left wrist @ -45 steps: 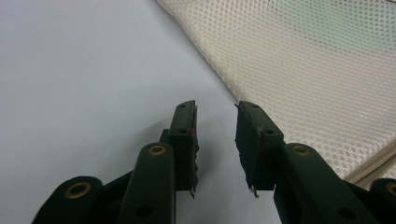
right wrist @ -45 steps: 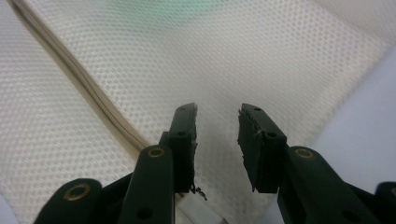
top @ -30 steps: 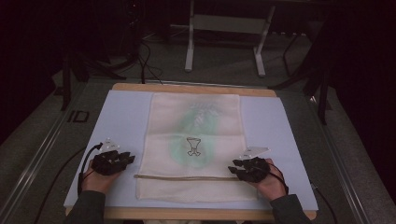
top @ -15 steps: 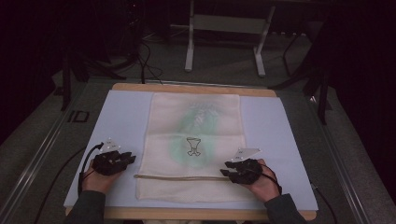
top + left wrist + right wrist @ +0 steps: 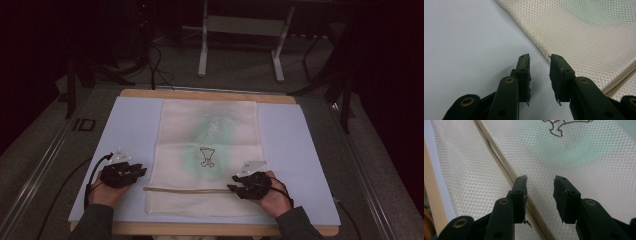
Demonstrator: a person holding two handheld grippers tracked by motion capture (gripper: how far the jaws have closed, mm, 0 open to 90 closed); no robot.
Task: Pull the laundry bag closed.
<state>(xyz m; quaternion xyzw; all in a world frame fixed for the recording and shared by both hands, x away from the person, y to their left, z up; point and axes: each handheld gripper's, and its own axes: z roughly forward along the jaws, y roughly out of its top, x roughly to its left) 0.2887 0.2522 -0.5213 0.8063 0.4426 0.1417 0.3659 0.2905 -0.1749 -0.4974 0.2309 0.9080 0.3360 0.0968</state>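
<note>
A cream mesh bag (image 5: 210,135) lies flat on a pale blue mat (image 5: 135,125), with something green showing through it and a brown outline figure (image 5: 206,156) at its middle. A tan zip strip (image 5: 190,190) runs across the bag near its front edge. My left gripper (image 5: 142,171) rests on the mat just off the bag's left edge; in the left gripper view its jaws (image 5: 539,60) are open and empty, tips by the mesh border (image 5: 586,32). My right gripper (image 5: 231,188) hovers at the strip's right end, its jaws having just been opening. They (image 5: 540,181) stand open over the mesh, nothing between them, the strip (image 5: 496,155) passing under one jaw.
The mat lies on a wooden tabletop (image 5: 200,93), whose near edge (image 5: 431,195) appears in the right gripper view. Dark floor with cables and a white metal stand (image 5: 240,30) lies beyond the table. A metal rail (image 5: 45,160) runs along the left.
My right gripper has slid left from the bag's right border onto the mesh, reaching the zip strip's right end. The left gripper has stayed where it was.
</note>
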